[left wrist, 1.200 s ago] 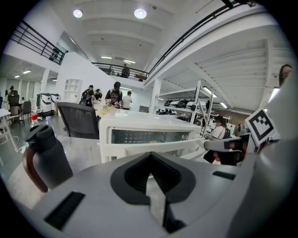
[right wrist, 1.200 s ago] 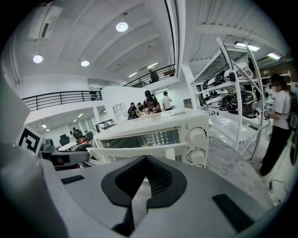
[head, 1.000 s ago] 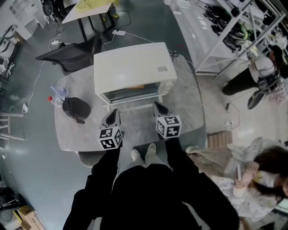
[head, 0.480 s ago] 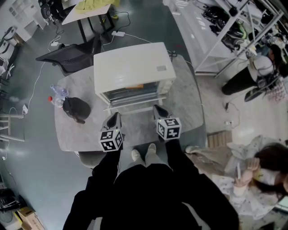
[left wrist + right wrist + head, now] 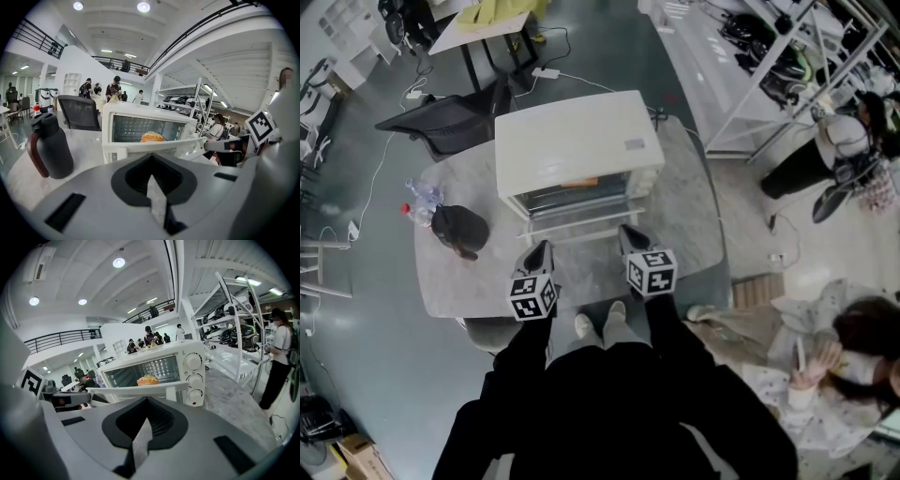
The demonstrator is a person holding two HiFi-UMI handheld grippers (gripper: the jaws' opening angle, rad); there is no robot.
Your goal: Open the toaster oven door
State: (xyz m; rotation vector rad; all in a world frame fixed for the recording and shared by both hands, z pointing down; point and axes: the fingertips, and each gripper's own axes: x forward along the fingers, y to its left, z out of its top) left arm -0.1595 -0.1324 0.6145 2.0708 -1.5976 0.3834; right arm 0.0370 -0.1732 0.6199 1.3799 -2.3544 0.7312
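The white toaster oven (image 5: 578, 141) stands on the grey marble table (image 5: 684, 220). Its door (image 5: 577, 228) hangs open and about level, towards me. Inside, on the rack, sits an orange-topped piece of food (image 5: 152, 137), the same food (image 5: 148, 379) showing in the right gripper view beside the oven's knobs (image 5: 193, 362). My left gripper (image 5: 540, 247) is just in front of the door's left end, shut and holding nothing. My right gripper (image 5: 625, 232) is by the door's right end, also shut and holding nothing. Neither touches the door.
A dark jug (image 5: 457, 228) and a plastic bottle (image 5: 417, 197) stand on the table's left side. An office chair (image 5: 450, 112) is behind the table. Metal shelving (image 5: 778, 66) and a standing person (image 5: 834, 150) are at the right; another person (image 5: 834, 366) sits on the floor.
Both grippers have drawn back a little from the oven door towards me. The door stays open. The person at the right has shifted.
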